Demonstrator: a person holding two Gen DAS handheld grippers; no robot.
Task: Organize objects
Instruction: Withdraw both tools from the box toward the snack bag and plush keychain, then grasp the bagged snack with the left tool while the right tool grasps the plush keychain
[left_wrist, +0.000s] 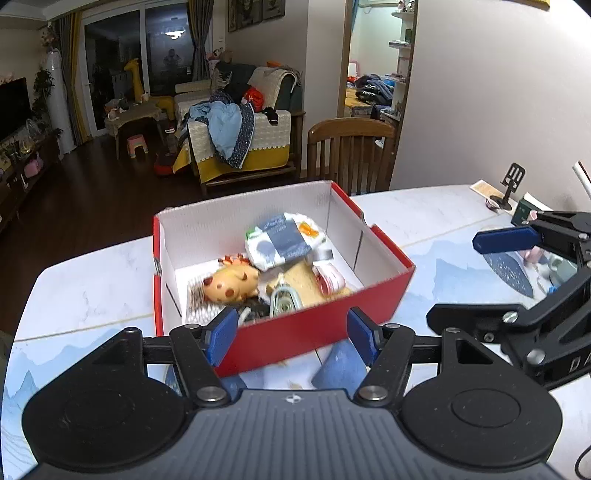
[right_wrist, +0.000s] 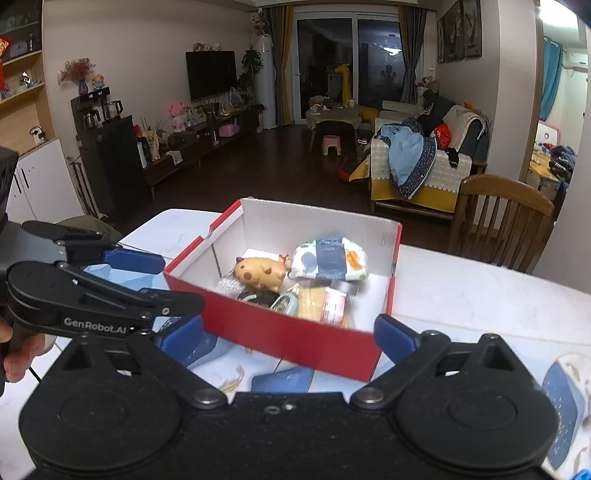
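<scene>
Open red cardboard box (left_wrist: 325, 314): matt red outside, white corrugated-looking board inside; its contents include a smooth, slightly glossy yellow spotted toy animal (left_wrist: 231, 282), apparently rubber or soft plastic, and a soft printed white-and-blue packet (left_wrist: 284, 240) with a crinkled film look. White table top (left_wrist: 92, 291) is smooth with a marble-like sheen, partly under a pale blue printed mat (right_wrist: 258, 373). Brown slatted chair (left_wrist: 351, 155) is varnished wood; both grippers show matt black plastic links, bright metal pivot pins and smooth blue pads (left_wrist: 221, 334).
</scene>
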